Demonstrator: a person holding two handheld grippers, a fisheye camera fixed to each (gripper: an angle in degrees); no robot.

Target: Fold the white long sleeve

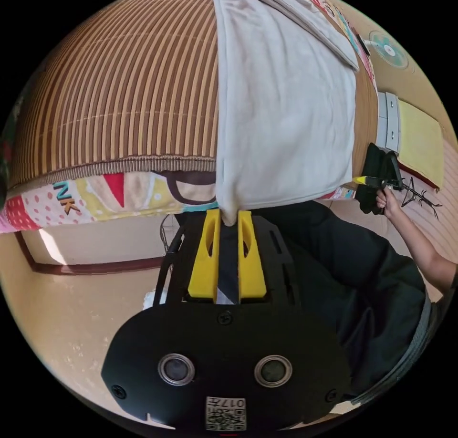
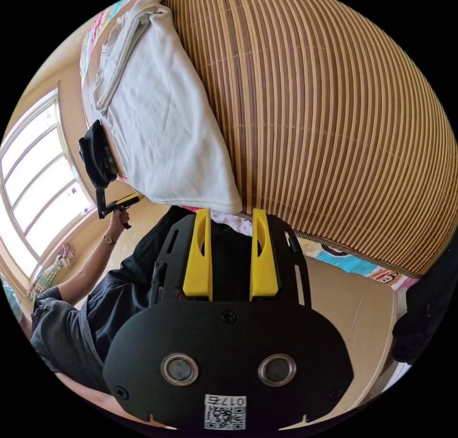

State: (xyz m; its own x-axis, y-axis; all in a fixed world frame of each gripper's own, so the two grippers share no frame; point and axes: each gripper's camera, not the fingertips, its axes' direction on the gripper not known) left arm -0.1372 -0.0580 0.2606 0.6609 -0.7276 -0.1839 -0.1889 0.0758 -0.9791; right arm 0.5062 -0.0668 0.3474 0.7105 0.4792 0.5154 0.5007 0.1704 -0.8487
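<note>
The white long sleeve (image 1: 286, 104) lies folded into a long panel on a striped bamboo mat (image 1: 119, 89), with one sleeve laid across its far end. My left gripper (image 1: 229, 214) is shut on its near corner at the mat's edge, white cloth pinched between the yellow jaws. At the garment's other near corner, a hand holds the right gripper (image 1: 367, 180). In the right gripper view my right gripper (image 2: 231, 213) stands open, jaws well apart, just short of the garment's (image 2: 162, 123) corner. The left gripper (image 2: 125, 201) shows at the far corner.
The mat (image 2: 334, 123) covers a bed with a patterned sheet edge (image 1: 95, 194). Beige floor (image 1: 71, 304) lies below. The person's dark clothing (image 1: 362, 285) is close behind both grippers. A bright window (image 2: 38, 180) is at the side, and a dark shape (image 2: 420, 314) by the bed's edge.
</note>
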